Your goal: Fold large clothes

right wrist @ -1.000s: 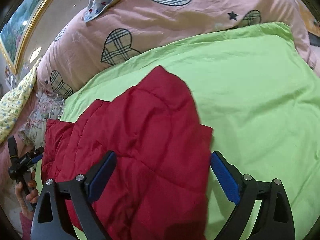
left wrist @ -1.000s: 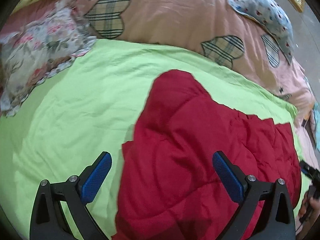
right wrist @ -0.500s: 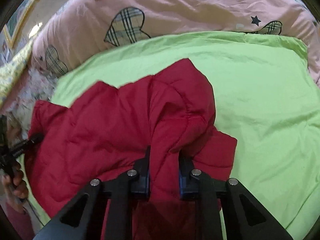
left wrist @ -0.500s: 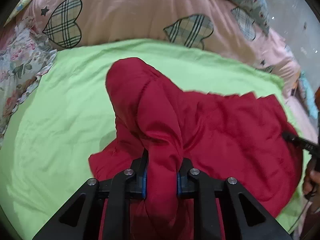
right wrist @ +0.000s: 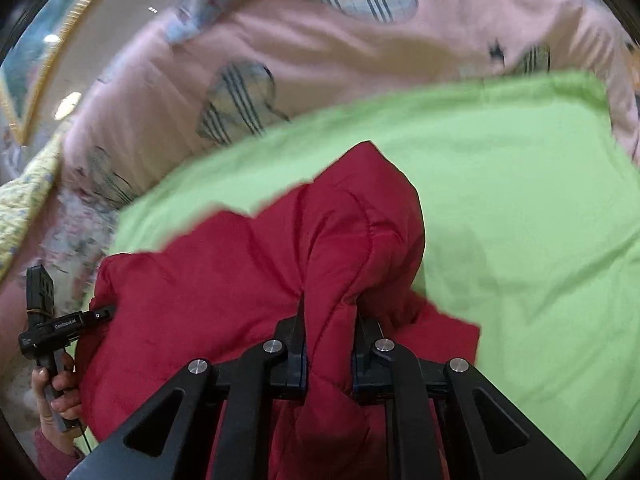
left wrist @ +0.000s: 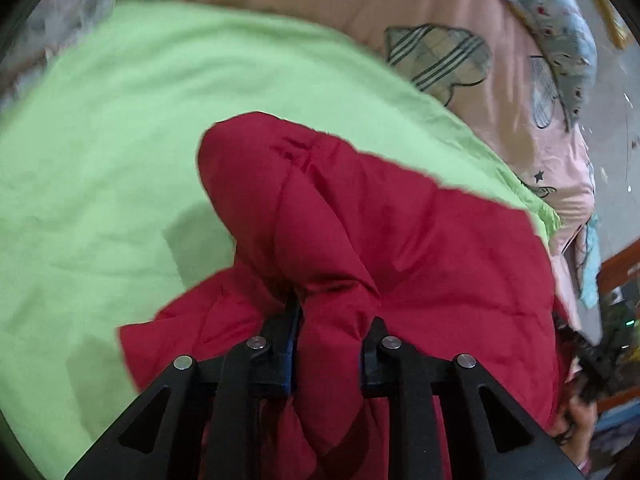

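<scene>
A red quilted jacket (left wrist: 420,248) lies bunched on a green sheet (left wrist: 120,140). My left gripper (left wrist: 330,344) is shut on a raised fold of it, a red ridge rising ahead of the fingers. In the right wrist view the same jacket (right wrist: 224,280) fills the lower left, and my right gripper (right wrist: 329,348) is shut on another lifted fold whose peak points away. The left gripper also shows in the right wrist view (right wrist: 100,314) at the jacket's left edge, held by a hand. The pinched cloth hides the pads.
A pink duvet with plaid hearts (left wrist: 440,40) is heaped behind the green sheet (right wrist: 520,200). A blue patterned pillow (left wrist: 560,32) lies at the far right, a floral cloth (right wrist: 72,240) at the left. A framed picture (right wrist: 36,60) hangs on the wall.
Both grippers were open over the flat jacket a second ago and have shut on folds of it. Since then both have lifted the folds and the views have shifted.
</scene>
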Demonstrator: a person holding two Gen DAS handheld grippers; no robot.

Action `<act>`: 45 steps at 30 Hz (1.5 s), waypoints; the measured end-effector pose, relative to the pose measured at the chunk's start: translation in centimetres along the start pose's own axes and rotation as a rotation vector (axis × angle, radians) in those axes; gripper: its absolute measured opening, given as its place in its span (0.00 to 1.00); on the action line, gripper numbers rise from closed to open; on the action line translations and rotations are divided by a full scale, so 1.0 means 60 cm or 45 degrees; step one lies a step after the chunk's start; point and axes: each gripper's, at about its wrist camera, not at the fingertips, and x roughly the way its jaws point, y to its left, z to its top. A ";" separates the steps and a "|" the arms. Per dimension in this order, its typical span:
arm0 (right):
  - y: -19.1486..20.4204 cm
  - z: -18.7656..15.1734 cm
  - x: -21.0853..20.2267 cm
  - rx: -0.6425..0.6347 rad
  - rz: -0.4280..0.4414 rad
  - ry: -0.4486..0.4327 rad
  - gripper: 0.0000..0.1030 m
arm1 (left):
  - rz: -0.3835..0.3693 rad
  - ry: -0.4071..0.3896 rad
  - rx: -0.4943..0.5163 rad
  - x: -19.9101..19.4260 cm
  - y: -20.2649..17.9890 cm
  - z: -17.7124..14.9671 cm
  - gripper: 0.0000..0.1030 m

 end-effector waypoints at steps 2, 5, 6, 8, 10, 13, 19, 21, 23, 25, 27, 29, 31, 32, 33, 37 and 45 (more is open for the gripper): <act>-0.017 -0.006 0.040 0.044 -0.007 0.063 0.13 | 0.016 0.007 0.008 0.009 0.002 0.005 0.21; -0.020 -0.010 0.045 0.088 -0.004 0.075 0.13 | 0.105 0.003 0.081 0.017 -0.013 0.005 0.23; -0.016 -0.010 0.044 0.071 -0.017 0.073 0.13 | 0.119 0.001 0.096 0.016 -0.020 0.001 0.24; -0.012 -0.013 0.044 0.057 -0.026 0.076 0.14 | 0.125 -0.006 0.107 0.012 -0.022 -0.003 0.24; -0.017 -0.012 0.045 0.067 -0.015 0.075 0.14 | 0.117 -0.013 0.092 0.005 -0.018 -0.007 0.25; -0.017 -0.012 0.046 0.060 -0.014 0.077 0.15 | 0.157 -0.034 0.109 -0.006 -0.027 -0.013 0.31; -0.018 -0.013 0.045 0.055 -0.004 0.064 0.18 | 0.219 -0.066 0.171 -0.053 -0.057 -0.034 0.61; -0.018 -0.013 0.044 0.051 -0.002 0.059 0.19 | 0.227 -0.088 0.187 -0.072 -0.070 -0.040 0.66; -0.018 -0.013 0.043 0.048 -0.004 0.062 0.20 | 0.251 -0.108 0.210 -0.091 -0.082 -0.046 0.69; -0.017 -0.012 0.042 0.039 -0.013 0.063 0.21 | 0.265 -0.125 0.222 -0.114 -0.095 -0.055 0.74; -0.015 -0.012 0.042 0.033 -0.020 0.063 0.22 | 0.277 -0.158 0.221 -0.135 -0.097 -0.060 0.76; -0.015 -0.012 0.042 0.033 -0.022 0.062 0.23 | 0.275 -0.190 0.199 -0.157 -0.095 -0.061 0.79; -0.015 -0.012 0.042 0.032 -0.025 0.060 0.23 | 0.236 -0.215 0.183 -0.175 -0.091 -0.058 0.79; -0.015 -0.012 0.041 0.031 -0.028 0.057 0.25 | 0.226 -0.225 0.184 -0.182 -0.092 -0.061 0.79; -0.015 -0.012 0.040 0.031 -0.032 0.053 0.27 | 0.231 -0.237 0.190 -0.189 -0.095 -0.066 0.79; -0.015 -0.013 0.027 0.036 -0.035 0.040 0.36 | 0.217 -0.238 0.225 -0.209 -0.105 -0.085 0.79; -0.020 -0.013 -0.006 0.026 -0.022 0.020 0.59 | 0.170 -0.219 0.277 -0.230 -0.118 -0.118 0.79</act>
